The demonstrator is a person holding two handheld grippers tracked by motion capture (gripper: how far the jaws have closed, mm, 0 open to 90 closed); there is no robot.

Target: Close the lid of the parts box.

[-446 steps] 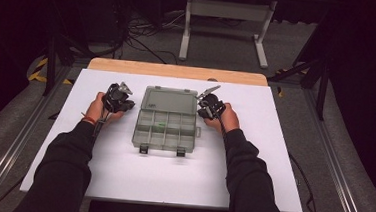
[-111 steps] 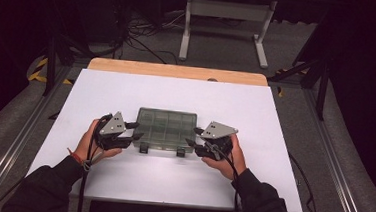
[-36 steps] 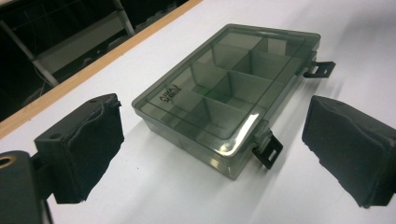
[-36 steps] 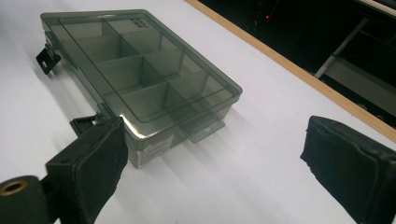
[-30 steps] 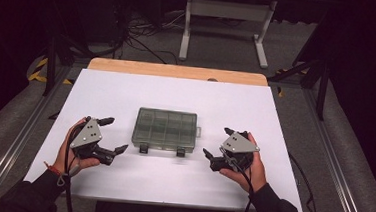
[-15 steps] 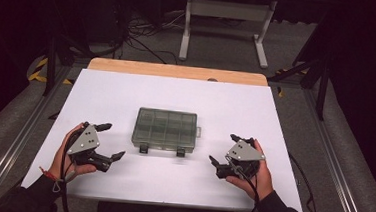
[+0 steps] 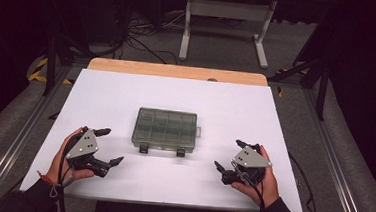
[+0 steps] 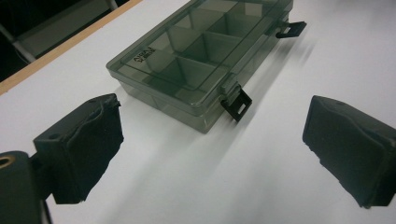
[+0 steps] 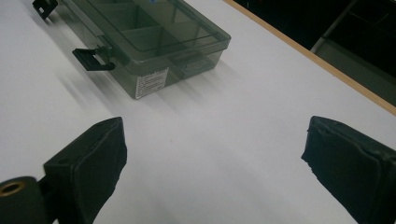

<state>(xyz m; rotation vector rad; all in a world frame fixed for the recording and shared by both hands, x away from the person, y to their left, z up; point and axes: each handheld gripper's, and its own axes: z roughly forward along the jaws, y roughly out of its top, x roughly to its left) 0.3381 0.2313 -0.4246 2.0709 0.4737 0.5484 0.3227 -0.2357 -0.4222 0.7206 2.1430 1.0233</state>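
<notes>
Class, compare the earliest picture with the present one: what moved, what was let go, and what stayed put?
Both hands drew back toward the person: the left gripper and right gripper left the organizer box and now rest apart from it, jaws open. The box was closed and shifted slightly nearer. The white table stayed unchanged.

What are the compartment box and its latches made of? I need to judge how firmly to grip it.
The compartment box looks like smoky translucent hard plastic with a glossy finish: its dividers show through the lid. The latches seem opaque black plastic, matte. The white label is probably paper.
</notes>
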